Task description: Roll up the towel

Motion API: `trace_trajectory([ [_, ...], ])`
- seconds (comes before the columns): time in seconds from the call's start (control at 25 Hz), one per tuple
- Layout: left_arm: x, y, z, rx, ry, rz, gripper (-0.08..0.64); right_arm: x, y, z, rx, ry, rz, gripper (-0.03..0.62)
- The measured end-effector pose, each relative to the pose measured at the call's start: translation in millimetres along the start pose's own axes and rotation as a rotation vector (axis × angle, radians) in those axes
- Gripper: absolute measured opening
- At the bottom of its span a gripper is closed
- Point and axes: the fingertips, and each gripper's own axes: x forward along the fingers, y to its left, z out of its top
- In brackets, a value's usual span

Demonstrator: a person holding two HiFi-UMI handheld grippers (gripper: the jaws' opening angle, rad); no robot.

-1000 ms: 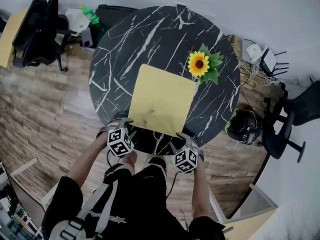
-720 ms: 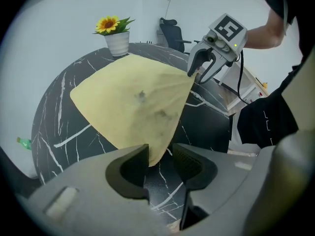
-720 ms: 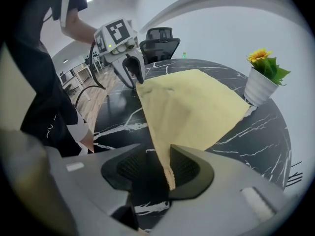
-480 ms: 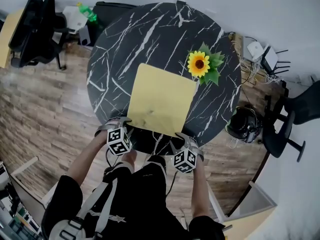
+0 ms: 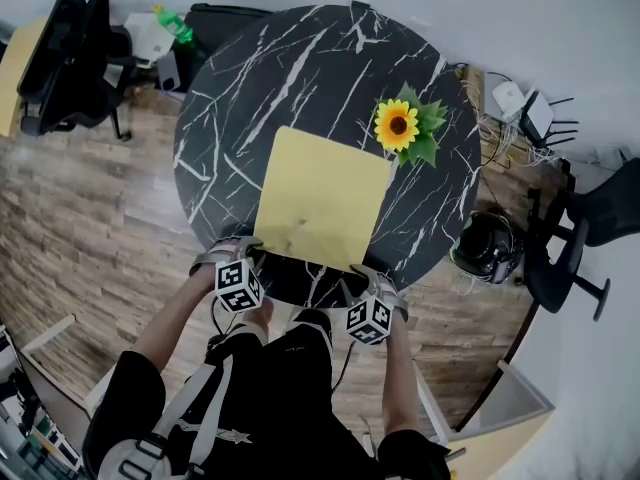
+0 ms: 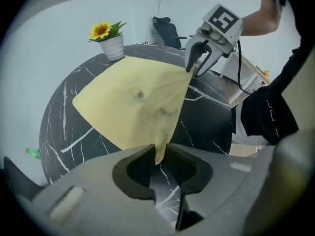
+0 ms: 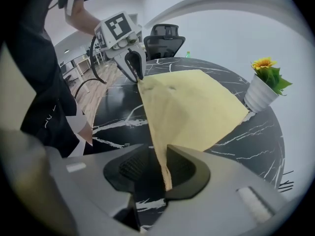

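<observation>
Left claw [image 6: 158,154], right claw [image 7: 160,168]: just closing, towel [image 5: 320,193] corner between each, not yet pinched. Best to clamp firmly first, then roll evenly.

Seen from above, the left gripper [image 5: 240,252] and right gripper [image 5: 369,278] cover the towel's [image 5: 322,198] two near corners and the table's [image 5: 300,58] near rim. Their jaws, just now closing with a corner between each pair, are lost there under the marker cubes [image 5: 240,285]. In that view the sunflower [image 5: 398,128] hides its pot [image 6: 113,47], the green bottle's [image 5: 178,26] label is too small to read, and the office chair [image 5: 585,233] runs off the right edge.
</observation>
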Motion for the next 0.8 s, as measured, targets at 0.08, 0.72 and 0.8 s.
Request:
trace_trajectory([
  [0.08, -0.1, -1.5, -0.5, 0.019, 0.002, 0.010, 0.072, 0.3, 1.8, -0.7, -0.011, 0.006, -0.003, 0.115],
  [0.72, -4.2, -9.7, -5.8, 0.097, 0.028, 0.050, 0.027, -2.1, 6.3, -6.7, -0.120, 0.045, -0.037, 0.018],
  [0.8, -7.7, -14.2, -7.1, 0.108, 0.031, 0.042, 0.026, -5.3, 11.4, -6.9, -0.126, 0.044, -0.028, 0.018],
])
